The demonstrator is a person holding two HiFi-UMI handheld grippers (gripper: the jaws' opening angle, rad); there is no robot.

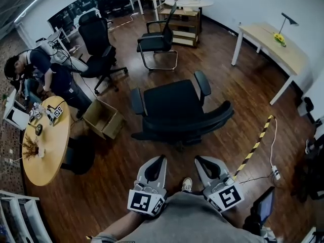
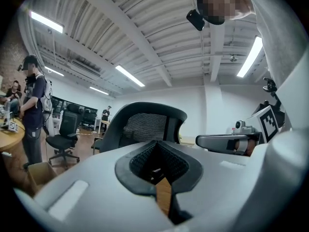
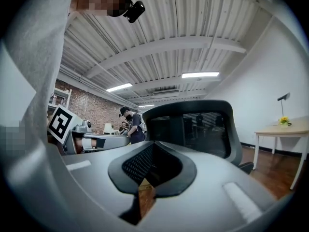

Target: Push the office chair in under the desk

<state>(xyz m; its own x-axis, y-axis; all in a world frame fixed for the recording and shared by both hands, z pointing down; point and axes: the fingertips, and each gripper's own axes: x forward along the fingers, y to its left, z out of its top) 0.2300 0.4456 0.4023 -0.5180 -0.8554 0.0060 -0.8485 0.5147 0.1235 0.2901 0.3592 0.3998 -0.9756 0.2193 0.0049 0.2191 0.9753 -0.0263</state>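
We look steeply down on a dark wood floor (image 1: 238, 92). A black chair (image 1: 174, 108) stands in the open middle of the room. Its backrest is turned toward us and its seat faces away. The desk (image 1: 273, 47), pale wood on white legs, sits against the wall at upper right, well apart from the chair.

At the bottom edge we hold both tools level, side by side, pointing at the backrest. The left gripper (image 1: 161, 158) has its jaws pressed together with nothing between them. The right gripper (image 1: 198, 159) is closed and empty too. Both tips are near the backrest, with a gap showing between them and it.

Along each tool's own view the mesh backrest rises just ahead, and each view shows closed jaws.

An open cardboard box (image 1: 104, 118) lies on the floor left of the chair. Further left a person (image 1: 50, 72) bends over a round table (image 1: 48, 146). A yellow-and-black strip (image 1: 255, 146) runs across the floor at right.
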